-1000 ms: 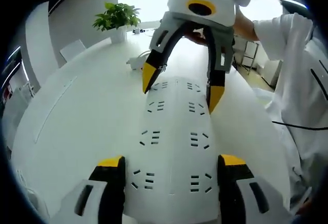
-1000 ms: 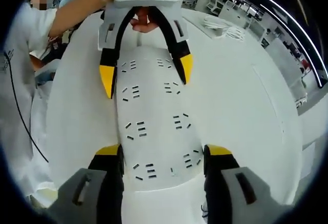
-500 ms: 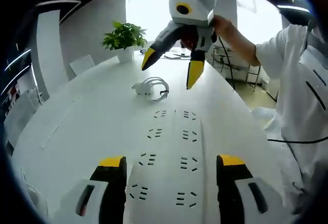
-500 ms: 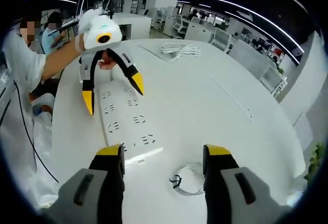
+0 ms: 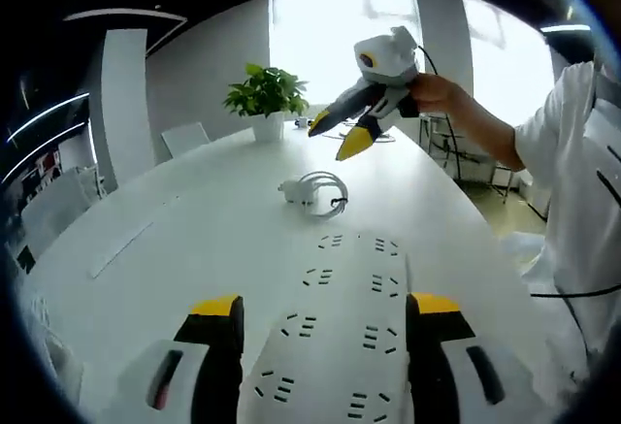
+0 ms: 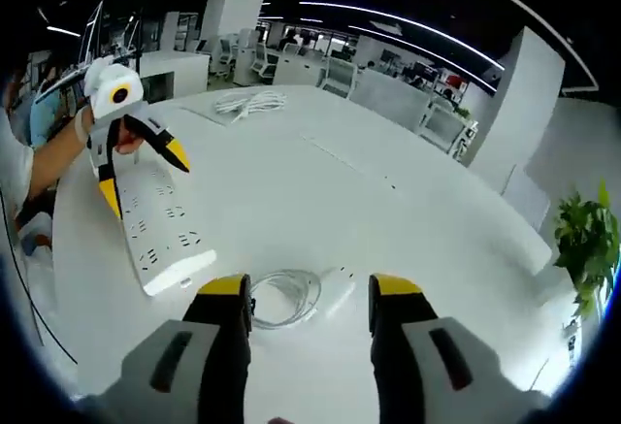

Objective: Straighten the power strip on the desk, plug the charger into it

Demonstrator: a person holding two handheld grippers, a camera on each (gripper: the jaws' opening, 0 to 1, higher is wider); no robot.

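White power strip (image 5: 342, 346) lies flat on the white desk (image 5: 175, 240), its long axis running straight away from the left gripper (image 5: 325, 312), whose yellow-tipped jaws stand wide apart on either side of its near end. In the right gripper view the strip (image 6: 155, 225) angles off to the left, and the white charger (image 6: 335, 293) with its coiled cable lies just beyond the right gripper (image 6: 309, 288), whose jaws are wide and empty. Seen from the left gripper view, the right gripper (image 5: 344, 133) hangs in the air above the charger (image 5: 310, 191), held in a raised hand (image 5: 432, 94).
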